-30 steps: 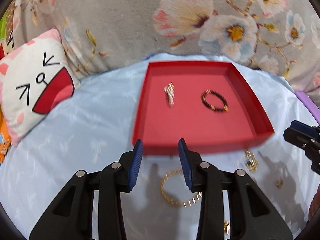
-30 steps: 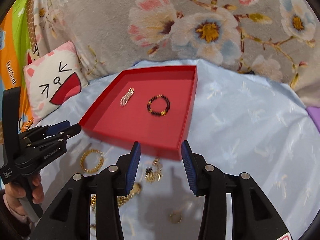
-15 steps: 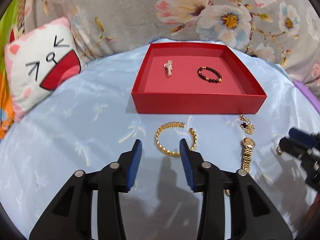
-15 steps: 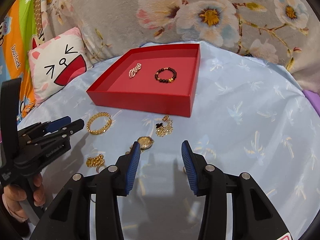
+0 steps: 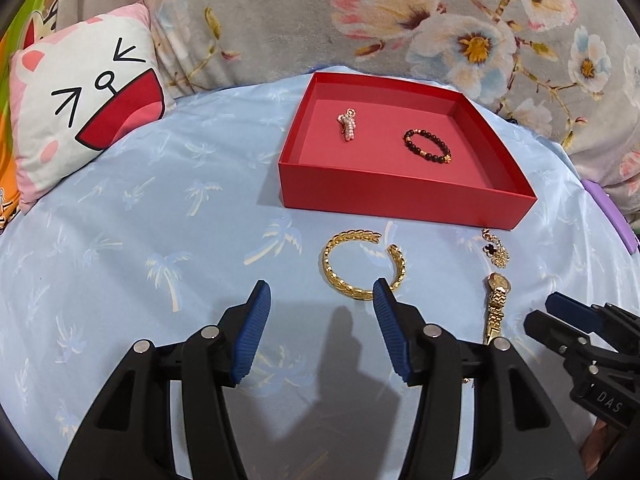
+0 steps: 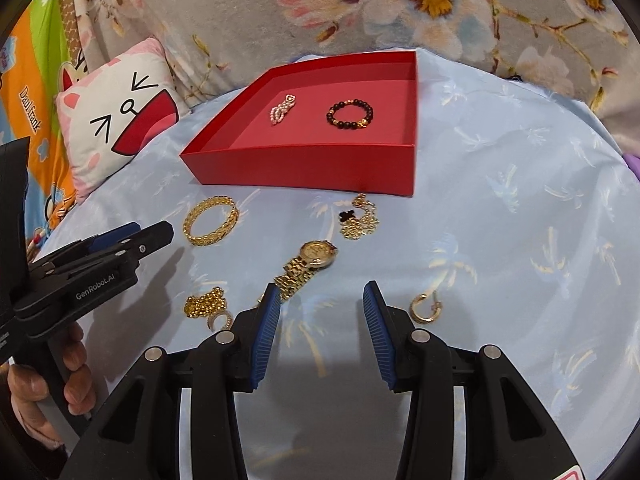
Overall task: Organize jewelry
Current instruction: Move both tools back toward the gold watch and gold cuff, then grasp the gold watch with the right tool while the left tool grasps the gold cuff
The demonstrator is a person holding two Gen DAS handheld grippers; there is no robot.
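A red tray (image 5: 404, 200) (image 6: 312, 168) sits on the blue cloth and holds a pearl piece (image 5: 347, 125) (image 6: 282, 109) and a dark bead bracelet (image 5: 426, 146) (image 6: 350, 114). In front of it lie a gold bangle (image 5: 362, 264) (image 6: 211, 220), a gold chain with a black clover (image 5: 496, 249) (image 6: 358, 216), a gold watch (image 5: 496, 300) (image 6: 308, 262), a gold chain pile (image 6: 206, 304) and a gold hoop earring (image 6: 426, 308). My left gripper (image 5: 320, 312) (image 6: 132, 236) is open and empty just short of the bangle. My right gripper (image 6: 322, 312) (image 5: 560, 314) is open and empty near the watch strap.
A cat-face cushion (image 5: 84, 120) (image 6: 116, 128) lies at the left. A floral grey blanket (image 5: 440, 20) rises behind the tray. A purple object (image 5: 612, 216) lies at the right edge of the cloth.
Both grippers have pulled back from the tray toward me and stayed open. The loose gold pieces in front of the tray have come fully into view.
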